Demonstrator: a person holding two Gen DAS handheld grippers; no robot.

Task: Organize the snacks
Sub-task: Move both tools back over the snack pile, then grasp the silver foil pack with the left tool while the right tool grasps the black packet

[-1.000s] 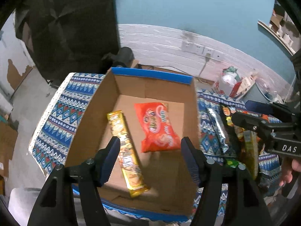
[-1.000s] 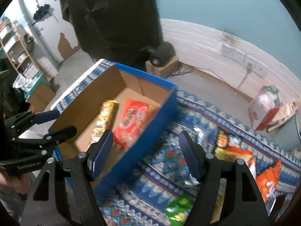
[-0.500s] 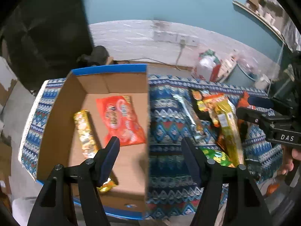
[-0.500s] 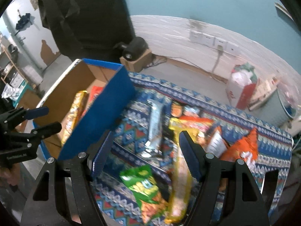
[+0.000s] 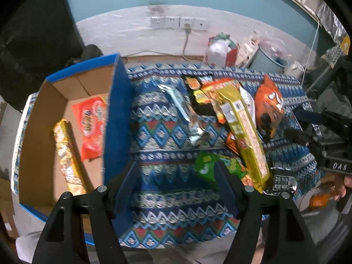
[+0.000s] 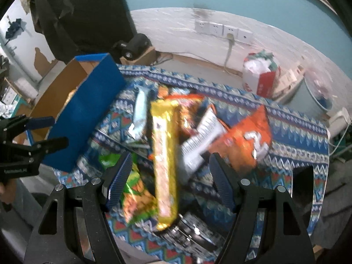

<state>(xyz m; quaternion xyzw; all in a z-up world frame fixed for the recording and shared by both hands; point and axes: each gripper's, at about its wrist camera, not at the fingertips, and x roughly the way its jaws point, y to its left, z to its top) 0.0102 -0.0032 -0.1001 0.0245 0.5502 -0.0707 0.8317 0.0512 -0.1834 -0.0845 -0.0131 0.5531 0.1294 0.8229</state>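
A cardboard box [image 5: 44, 101] with blue outer walls stands at the table's left and also shows in the right wrist view [image 6: 88, 101]. It holds an orange bag [image 5: 91, 123] and a long yellow pack [image 5: 66, 158]. A pile of snacks lies on the patterned cloth: a long gold pack [image 6: 165, 154], a silver-blue bar [image 6: 139, 114], an orange chip bag [image 6: 244, 143], a green bag [image 6: 129, 184]. My left gripper [image 5: 176, 187] is open and empty over the cloth beside the box. My right gripper [image 6: 169, 180] is open and empty, above the gold pack.
The patterned cloth [image 5: 158, 132] covers the table. Beyond the far edge are a wall with sockets [image 6: 222, 29], a red-and-white bag [image 6: 261, 74] and a black speaker on a box [image 6: 136, 44]. Dark packets [image 6: 189, 231] lie at the near edge.
Both views have swung right, from the box to the snack pile. The right gripper now hangs over the gold pack; the left has left the box for the cloth. Both stay open.
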